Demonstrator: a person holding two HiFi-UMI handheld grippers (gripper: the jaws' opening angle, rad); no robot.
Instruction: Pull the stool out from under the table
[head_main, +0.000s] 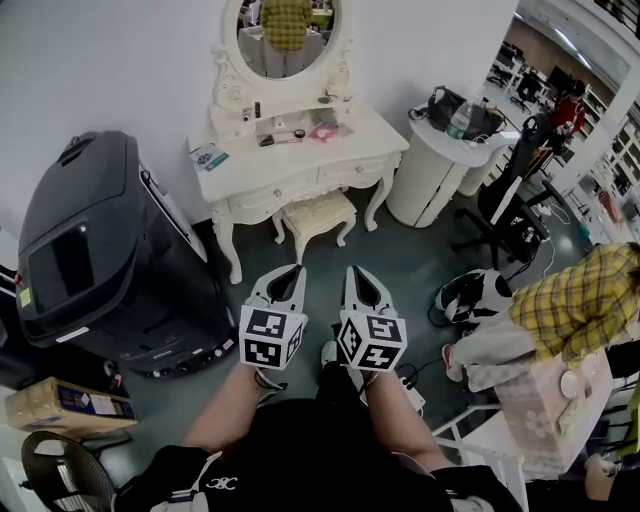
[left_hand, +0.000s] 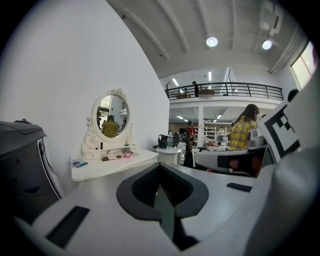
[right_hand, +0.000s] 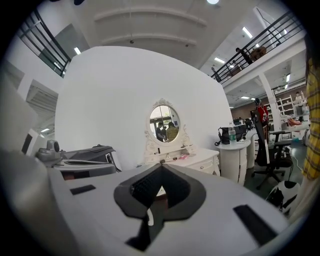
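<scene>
Head view, stool: the stool (head_main: 316, 212) stands half tucked under the bench (head_main: 352, 135), between its front legs, with the cushioned seat's front edge showing.
Head view, claws: the left claw (head_main: 291, 272) and right claw (head_main: 357, 272) hang side by side above the floor. Both point at the stool and are well short of it.
Head view, surroundings: a dark cabinet (head_main: 100, 250) stands just left of the bench, and a cable strip lies on the floor near the person's feet.
Left gripper view, state: the left claw's pads meet at the tips with nothing between them. The bench top and its mirror (left_hand: 111, 116) lie ahead; the claw's own body hides the stool.
Right gripper view, state: the right claw is pressed together and empty. The bench is ahead, and I cannot make out the stool.
Step in hand: likely the approach, since nothing is gripped yet.
Doing it well: spread both claws before reaching. Take the seat's front rim or the two front legs, one claw on each side. Draw straight back and level so the legs clear the bench legs. Mind the cable strip when stepping backward.
</scene>
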